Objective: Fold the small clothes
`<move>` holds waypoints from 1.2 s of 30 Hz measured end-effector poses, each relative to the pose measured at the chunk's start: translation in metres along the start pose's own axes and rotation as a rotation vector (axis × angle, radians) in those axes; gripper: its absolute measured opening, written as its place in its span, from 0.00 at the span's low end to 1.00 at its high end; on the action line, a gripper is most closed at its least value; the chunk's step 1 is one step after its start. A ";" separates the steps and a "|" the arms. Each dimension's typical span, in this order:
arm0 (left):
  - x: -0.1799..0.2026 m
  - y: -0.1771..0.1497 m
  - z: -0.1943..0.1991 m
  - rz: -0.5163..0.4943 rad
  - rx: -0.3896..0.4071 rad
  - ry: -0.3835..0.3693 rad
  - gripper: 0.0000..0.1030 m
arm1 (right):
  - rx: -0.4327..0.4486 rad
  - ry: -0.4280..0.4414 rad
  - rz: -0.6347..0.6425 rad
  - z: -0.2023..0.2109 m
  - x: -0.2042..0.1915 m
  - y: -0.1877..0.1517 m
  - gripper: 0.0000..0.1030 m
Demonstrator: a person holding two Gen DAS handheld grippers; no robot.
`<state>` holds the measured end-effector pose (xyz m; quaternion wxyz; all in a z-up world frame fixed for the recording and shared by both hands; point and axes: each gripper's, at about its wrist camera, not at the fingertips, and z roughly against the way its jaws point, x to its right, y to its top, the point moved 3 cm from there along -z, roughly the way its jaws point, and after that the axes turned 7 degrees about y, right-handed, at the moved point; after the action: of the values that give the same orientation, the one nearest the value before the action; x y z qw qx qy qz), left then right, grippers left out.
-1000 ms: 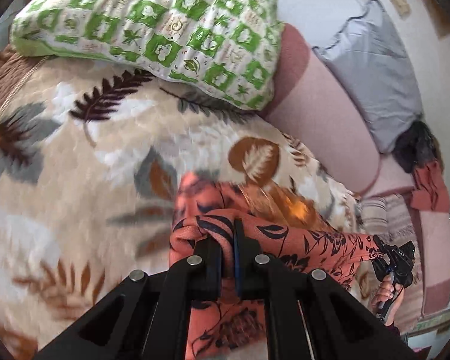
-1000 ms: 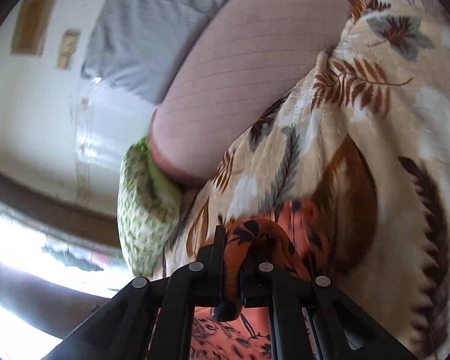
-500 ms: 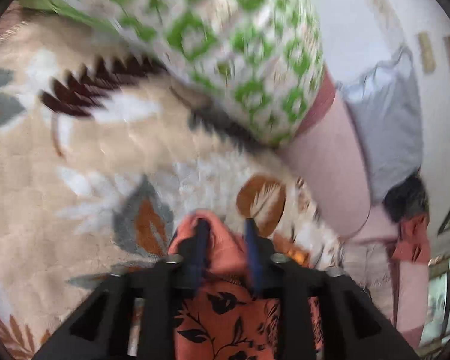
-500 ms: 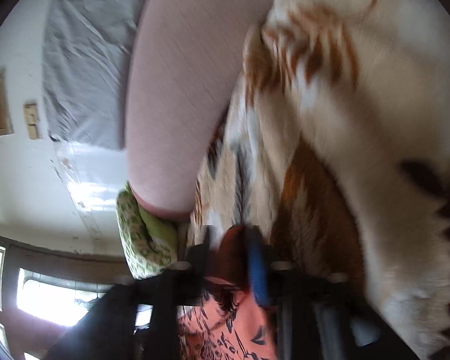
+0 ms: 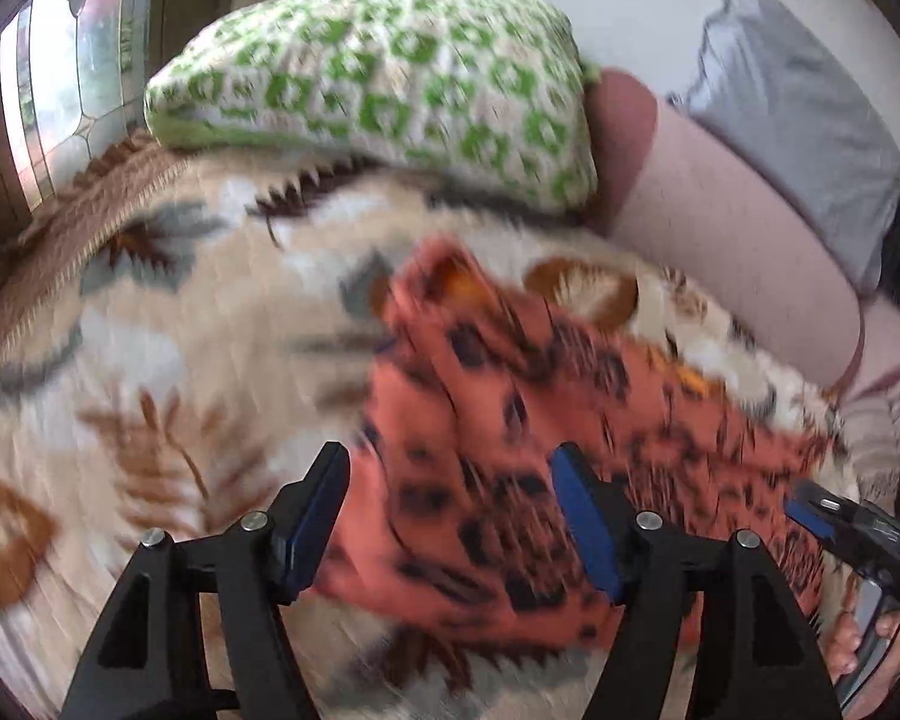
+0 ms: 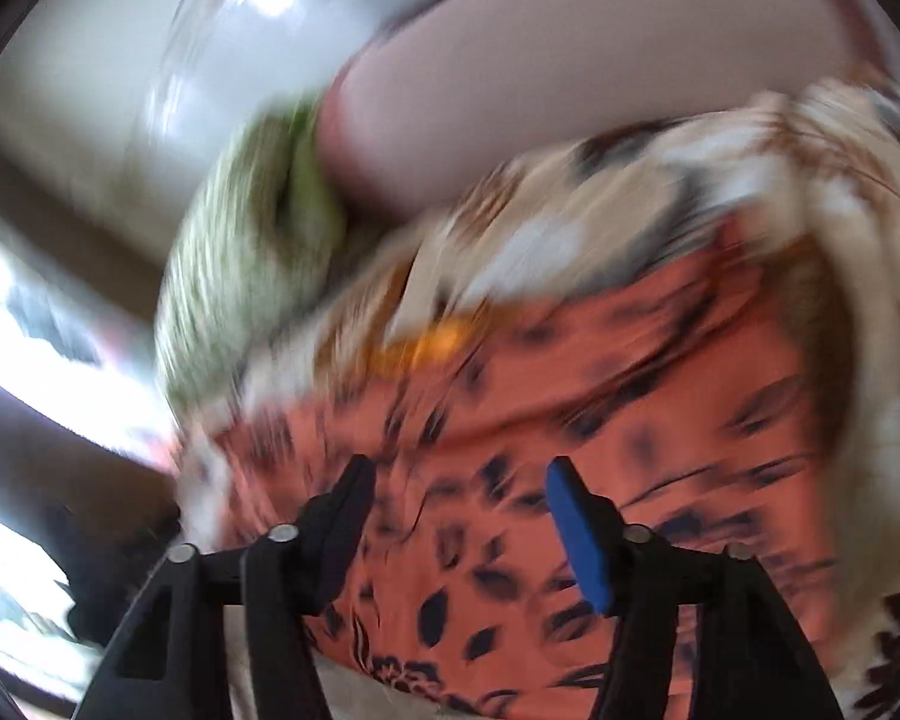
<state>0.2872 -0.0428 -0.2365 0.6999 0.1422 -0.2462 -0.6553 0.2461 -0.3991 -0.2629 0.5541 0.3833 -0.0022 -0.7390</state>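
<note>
Lying on the leaf-patterned blanket (image 5: 168, 324) of the bed, the orange garment (image 5: 510, 450) with its dark floral print is spread as a flattened strip. In the left wrist view its long axis runs from upper left, near the green-and-white pillow (image 5: 378, 72), down to the lower right, where the cloth reaches toward the other claw. A narrower end points up toward the pillow. Both views are blurred, so the fold lines cannot be read exactly.

The left claw (image 5: 450, 516) stands with its jaws well apart, having just been opening. The garment lies below and between the fingers, and no cloth is clamped by the pads.

The right claw (image 6: 459, 510) also stands apart, though its jaws have just been closing partway from a wider setting. The orange cloth (image 6: 600, 408) lies under the gap; neither pad presses on it. In the left wrist view the right claw (image 5: 810, 507) appears at the lower right edge of the garment, carried by a hand (image 5: 864, 654).

A pink bolster (image 5: 720, 240) lies beyond the garment, beside the pillow, with a grey cloth (image 5: 792, 108) behind it.
</note>
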 end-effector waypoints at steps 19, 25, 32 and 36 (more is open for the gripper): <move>-0.023 0.007 -0.068 0.026 -0.060 0.069 0.69 | 0.174 -0.168 -0.001 -0.060 -0.011 0.088 0.42; -0.027 0.000 -0.066 0.045 -0.076 0.118 0.69 | 0.103 -0.349 -0.035 -0.028 0.052 0.060 0.42; -0.035 -0.002 -0.069 0.061 -0.113 0.132 0.73 | 0.059 -0.304 -0.029 -0.040 0.031 0.060 0.42; -0.037 -0.001 -0.068 0.063 -0.108 0.137 0.73 | 0.008 -0.152 0.119 -0.082 -0.056 0.063 0.42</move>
<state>0.3214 -0.0150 -0.3002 0.7418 0.1408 -0.1664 -0.6342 0.3490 -0.3430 -0.2620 0.5936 0.3276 -0.0699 -0.7317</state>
